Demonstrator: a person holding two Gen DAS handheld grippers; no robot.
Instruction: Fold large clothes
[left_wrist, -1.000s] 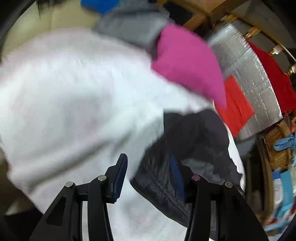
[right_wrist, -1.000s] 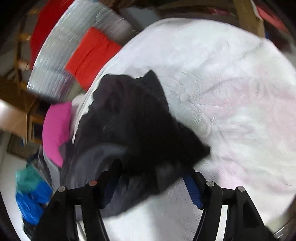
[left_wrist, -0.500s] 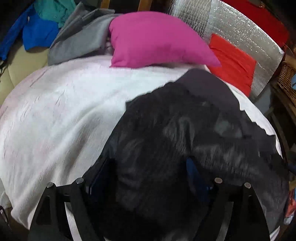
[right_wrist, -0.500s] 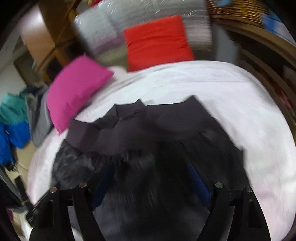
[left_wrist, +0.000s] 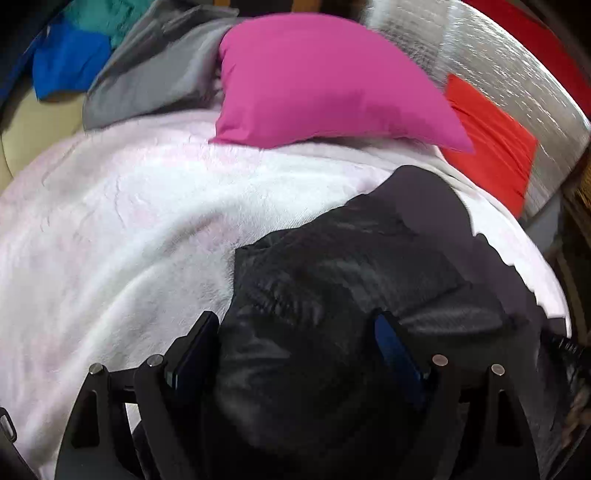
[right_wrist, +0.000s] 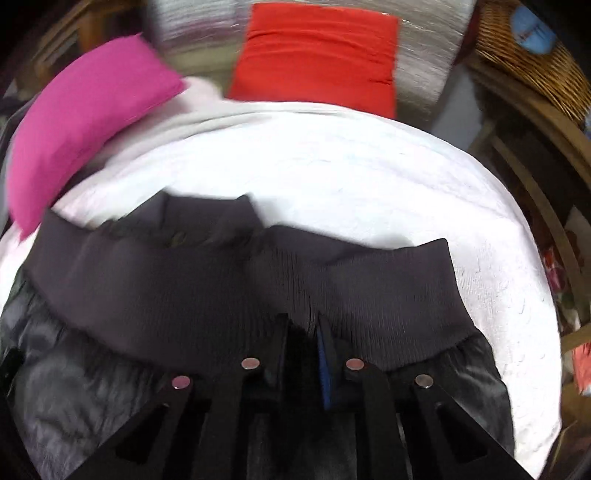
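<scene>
A black shiny jacket (left_wrist: 332, 288) with a dark grey ribbed hem (right_wrist: 166, 280) lies on a white fleece blanket (left_wrist: 110, 221). My left gripper (left_wrist: 295, 332) is open, its jaws wide apart over the jacket's shiny cloth. My right gripper (right_wrist: 303, 328) is shut on the ribbed hem, pinching a fold of it between its fingertips. The jacket also fills the lower part of the right wrist view (right_wrist: 74, 387). The blanket shows beyond the hem (right_wrist: 369, 184).
A pink cushion (left_wrist: 321, 81) and a red cushion (left_wrist: 491, 155) lie at the far edge of the blanket. Grey (left_wrist: 155, 74), blue and teal clothes are piled far left. A silver quilted panel (left_wrist: 498, 66) stands behind. A wicker basket (right_wrist: 532, 62) stands at the right.
My right gripper has closed on the ribbed hem. The jacket has come down spread onto the blanket. My left gripper has stayed open over it.
</scene>
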